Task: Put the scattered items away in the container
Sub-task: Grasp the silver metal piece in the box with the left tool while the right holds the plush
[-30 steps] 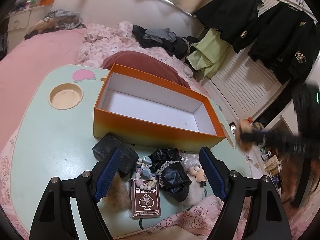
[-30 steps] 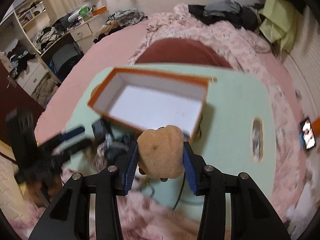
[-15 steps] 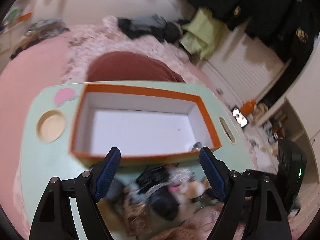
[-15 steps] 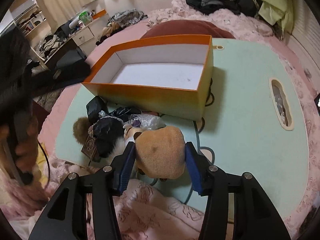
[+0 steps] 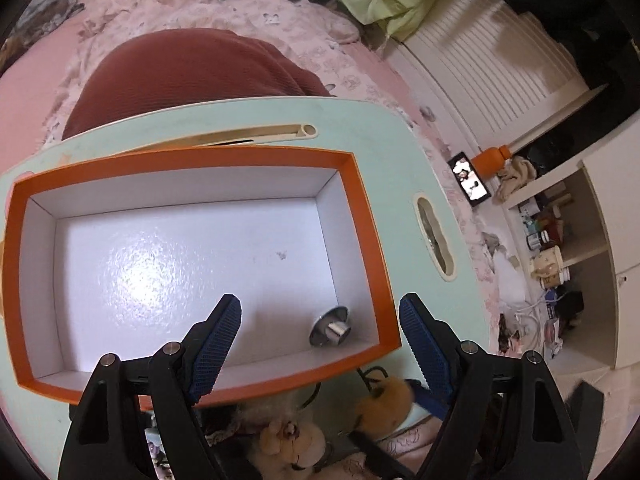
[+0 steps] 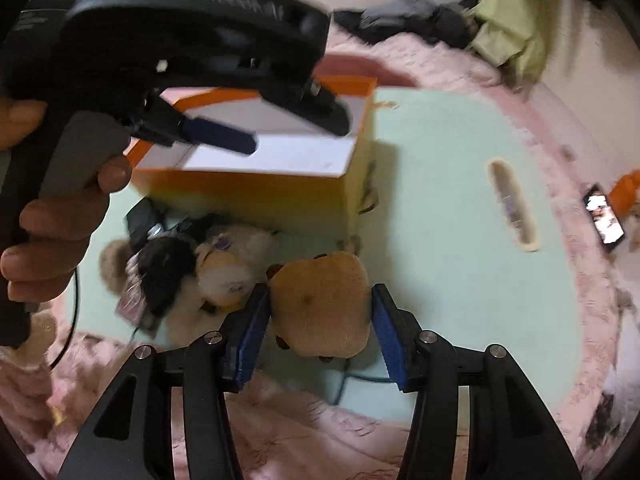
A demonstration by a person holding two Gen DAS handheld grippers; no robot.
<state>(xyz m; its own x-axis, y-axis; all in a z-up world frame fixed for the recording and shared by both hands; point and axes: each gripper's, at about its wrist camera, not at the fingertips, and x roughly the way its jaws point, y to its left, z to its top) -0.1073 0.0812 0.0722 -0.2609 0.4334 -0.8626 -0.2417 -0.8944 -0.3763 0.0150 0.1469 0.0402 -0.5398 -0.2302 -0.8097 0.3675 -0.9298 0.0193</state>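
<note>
Orange-walled, white-lined rectangular cardboard box [image 5: 192, 248] is sitting on the mint-green lap table [image 5: 400, 184], open at the top and filling the middle of the left wrist view; it is holding only one small silver metal disc-shaped piece [image 5: 330, 326], lying on its floor at about 4 o'clock, close to the near right corner; the tidying is therefore, by my reading, barely begun. Most of the clutter is still waiting on the table outside the box's near wall; in the right wrist view, at about 8 o'clock from the box, a cream plush toy [image 6: 232, 264], a black frilled bundle [image 6: 164, 268] and a small dark case [image 6: 142, 222] are lying bunched together, touching one another.

A tan, rounded plush bear head [image 6: 324, 304] is sitting between the pads of the right gripper [image 6: 320, 332]; its jaws have just been opening, and both pads are now standing just clear of the plush rather than pinching it; the toy is looking soft and squashy, resting near the table's front edge, outside the box. The left gripper [image 5: 320, 344] is hanging wide open and empty over the box's near right corner, its pads bracketing the metal piece from above without touching anything.
</note>
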